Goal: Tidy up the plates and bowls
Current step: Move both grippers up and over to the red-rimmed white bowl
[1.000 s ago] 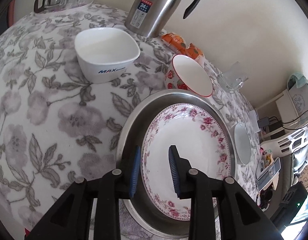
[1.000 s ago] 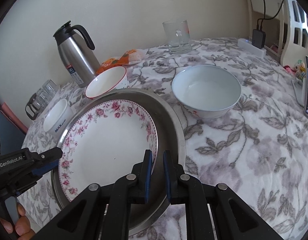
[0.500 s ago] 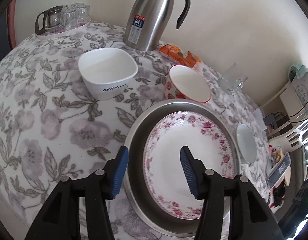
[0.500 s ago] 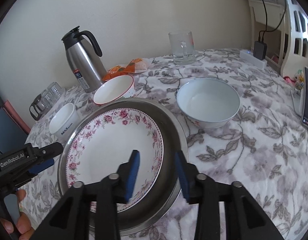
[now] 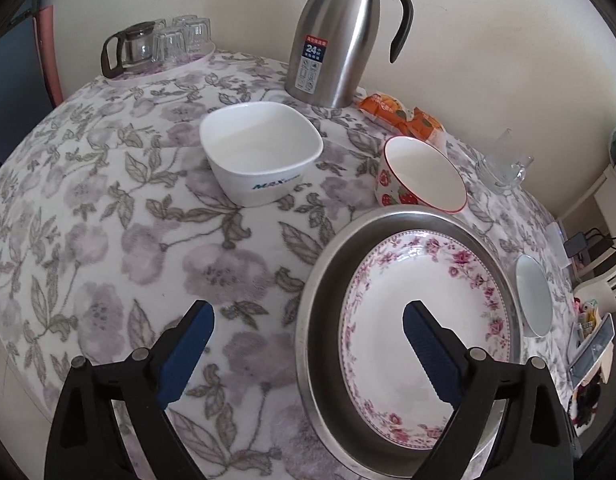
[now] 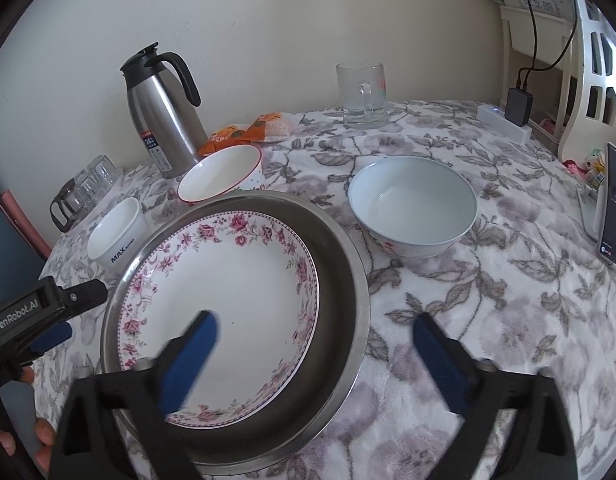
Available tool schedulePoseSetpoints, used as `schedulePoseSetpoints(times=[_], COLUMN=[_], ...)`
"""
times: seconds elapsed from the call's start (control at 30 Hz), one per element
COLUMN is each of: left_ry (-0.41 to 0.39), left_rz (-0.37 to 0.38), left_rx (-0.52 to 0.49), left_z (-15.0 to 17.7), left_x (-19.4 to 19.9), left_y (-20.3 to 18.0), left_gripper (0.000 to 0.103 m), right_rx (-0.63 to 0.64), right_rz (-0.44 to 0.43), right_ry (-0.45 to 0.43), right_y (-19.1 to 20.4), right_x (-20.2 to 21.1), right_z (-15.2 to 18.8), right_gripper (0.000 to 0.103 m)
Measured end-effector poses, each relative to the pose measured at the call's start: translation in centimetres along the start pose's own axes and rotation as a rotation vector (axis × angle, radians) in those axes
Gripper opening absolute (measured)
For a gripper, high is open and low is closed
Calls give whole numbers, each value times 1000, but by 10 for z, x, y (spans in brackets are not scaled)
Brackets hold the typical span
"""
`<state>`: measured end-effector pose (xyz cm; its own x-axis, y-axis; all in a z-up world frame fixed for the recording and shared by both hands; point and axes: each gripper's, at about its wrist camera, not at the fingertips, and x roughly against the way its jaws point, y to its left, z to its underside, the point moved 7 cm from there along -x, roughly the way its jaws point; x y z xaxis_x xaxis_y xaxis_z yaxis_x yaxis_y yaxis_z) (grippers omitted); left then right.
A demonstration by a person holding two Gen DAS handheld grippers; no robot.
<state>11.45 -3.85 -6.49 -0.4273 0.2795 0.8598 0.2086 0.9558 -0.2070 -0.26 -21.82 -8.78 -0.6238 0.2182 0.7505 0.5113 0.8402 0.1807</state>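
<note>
Resting floral plate (image 6: 223, 292) inside steel basin (image 6: 340, 280), both grippers' fingers (image 5: 428, 344) released, bowls empty

Bare cloth (image 5: 119, 240) left of steel basin (image 5: 308, 320); bowls probably crowding behind.

Rose-rimmed plate (image 6: 223, 300) lies flat inside steel basin (image 6: 348, 280); bowls stand beside.
</note>
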Motion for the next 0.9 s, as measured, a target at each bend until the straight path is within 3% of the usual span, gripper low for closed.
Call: schedulePoseSetpoints(times=[0.2,0.4,0.73,0.9], left_ry=[0,-32,-94,-84], left_rz=[-24,-66,-60,-74], left_rx=[0,-4,47,34], left_z=[0,-4,-21,-28], left_x=[-1,2,10,5], left_y=[3,3,-5,-16], left_gripper=[96,96,96,96], right_rx=[0,-5,2,2], right_rz=[13,37,84,89], right_ry=[11,-36,-88,-102], right_y=[-2,-8,-7,-4], right_x=[-3,2,5,9], right_z=[1,-4,-19,-30], right_gripper=[103,103,103,103])
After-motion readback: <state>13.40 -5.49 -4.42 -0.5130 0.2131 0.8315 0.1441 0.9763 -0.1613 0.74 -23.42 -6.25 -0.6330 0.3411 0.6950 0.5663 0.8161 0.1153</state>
